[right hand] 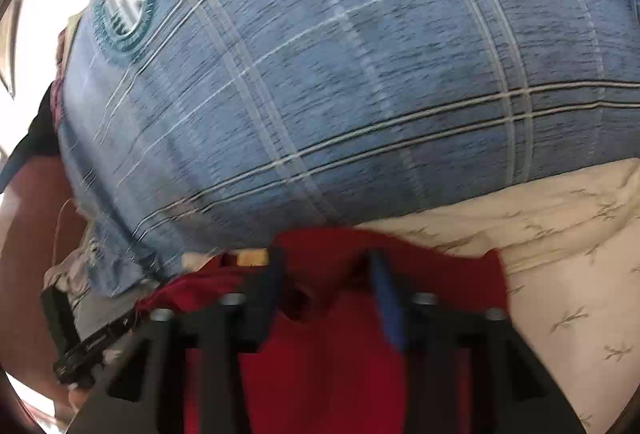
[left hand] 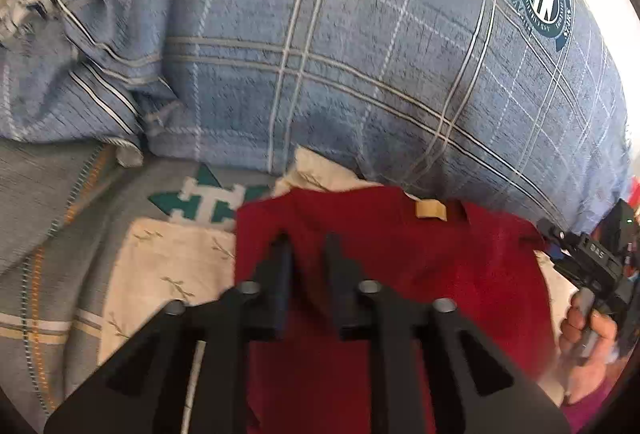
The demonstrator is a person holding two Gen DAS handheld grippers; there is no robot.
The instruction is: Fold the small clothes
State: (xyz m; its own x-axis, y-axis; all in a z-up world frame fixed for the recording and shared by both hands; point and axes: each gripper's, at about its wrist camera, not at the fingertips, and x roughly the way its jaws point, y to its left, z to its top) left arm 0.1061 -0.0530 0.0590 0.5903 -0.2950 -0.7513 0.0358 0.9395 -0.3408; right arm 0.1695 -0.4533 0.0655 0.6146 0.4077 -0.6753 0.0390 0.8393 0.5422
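a home bedroom: a big blue plaid pillow (left hand: 360,54) rests on a patterned grey bedsheet (left hand: 52,194)

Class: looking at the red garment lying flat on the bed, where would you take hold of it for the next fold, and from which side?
Grip the red garment at its far edge, near the tan label, coming from above: the cloth lies flat there, so its edge can probably be pinched.
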